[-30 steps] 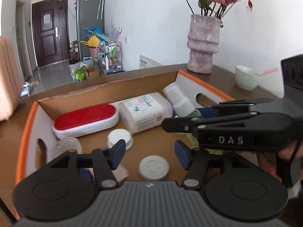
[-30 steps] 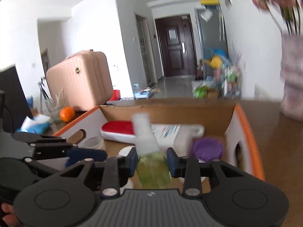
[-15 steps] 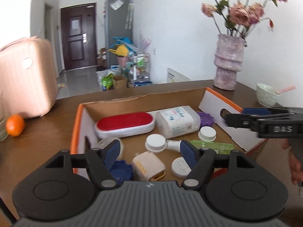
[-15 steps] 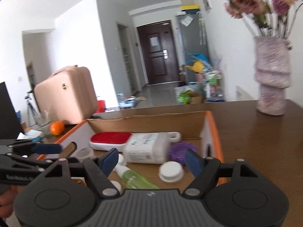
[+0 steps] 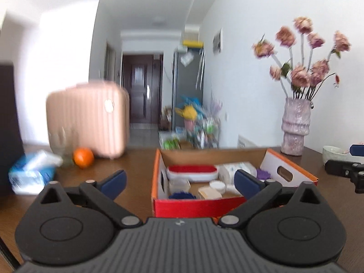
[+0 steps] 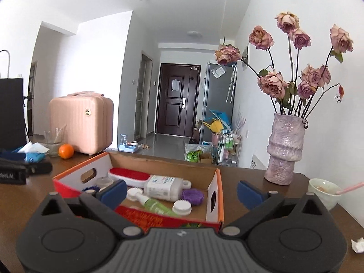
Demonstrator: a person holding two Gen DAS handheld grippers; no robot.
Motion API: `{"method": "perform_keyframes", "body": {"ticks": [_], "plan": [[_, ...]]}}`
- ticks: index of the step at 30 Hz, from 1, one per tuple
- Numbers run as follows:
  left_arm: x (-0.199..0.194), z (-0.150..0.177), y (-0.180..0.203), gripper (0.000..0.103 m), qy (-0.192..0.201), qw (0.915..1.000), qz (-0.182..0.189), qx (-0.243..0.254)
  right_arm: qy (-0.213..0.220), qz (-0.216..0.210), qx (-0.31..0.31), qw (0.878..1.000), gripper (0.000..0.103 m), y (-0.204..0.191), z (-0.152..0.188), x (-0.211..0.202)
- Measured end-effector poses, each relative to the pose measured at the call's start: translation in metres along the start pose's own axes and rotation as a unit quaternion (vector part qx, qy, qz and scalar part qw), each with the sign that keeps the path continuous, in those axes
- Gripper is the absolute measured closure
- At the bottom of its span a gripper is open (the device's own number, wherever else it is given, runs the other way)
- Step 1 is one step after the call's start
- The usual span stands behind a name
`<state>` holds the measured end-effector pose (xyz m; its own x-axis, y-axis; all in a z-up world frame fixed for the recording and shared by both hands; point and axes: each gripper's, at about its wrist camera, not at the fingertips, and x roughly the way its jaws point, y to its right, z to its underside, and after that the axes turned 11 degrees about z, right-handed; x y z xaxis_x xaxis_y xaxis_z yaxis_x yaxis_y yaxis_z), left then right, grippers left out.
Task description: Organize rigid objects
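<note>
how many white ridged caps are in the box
2 show in the right wrist view: one white ridged cap at the near right, beside the green bottle, and another on that bottle's top end, near the middle. The near wall of the box may hide more.

My matt black plastic right gripper (image 6: 182,192), ribbed grey on its body, has smooth blue pads (image 6: 113,190), and my left gripper (image 5: 179,180) looks the same. The orange-edged box (image 6: 215,195) is raw brown cardboard inside, printed glossy red outside, on a polished dark wooden table (image 6: 250,177). The lilac vase (image 6: 285,153) looks rough and glittery.
</note>
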<state>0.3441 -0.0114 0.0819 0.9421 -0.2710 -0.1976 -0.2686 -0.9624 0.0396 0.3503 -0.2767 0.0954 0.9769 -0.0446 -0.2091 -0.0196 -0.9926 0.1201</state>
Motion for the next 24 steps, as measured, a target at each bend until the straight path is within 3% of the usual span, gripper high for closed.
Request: {"method": "perform_keyframes", "body": {"ticks": [3,11,24], "plan": [[-0.022,-0.002,0.01,0.0,0.012,0.9997,0.003,0.022,0.003,0.003,-0.001,1.0,0.0,-0.002,0.003,-0.022],[-0.073,0.001,0.023,0.0,0.026,0.9995,0.01,0.015,0.007,0.01,0.01,1.0,0.0,-0.003,0.016,-0.075],[-0.167,0.046,0.03,0.0,0.029,0.9994,0.015,0.004,0.001,-0.008,0.009,1.0,0.0,-0.029,0.061,-0.156]]}}
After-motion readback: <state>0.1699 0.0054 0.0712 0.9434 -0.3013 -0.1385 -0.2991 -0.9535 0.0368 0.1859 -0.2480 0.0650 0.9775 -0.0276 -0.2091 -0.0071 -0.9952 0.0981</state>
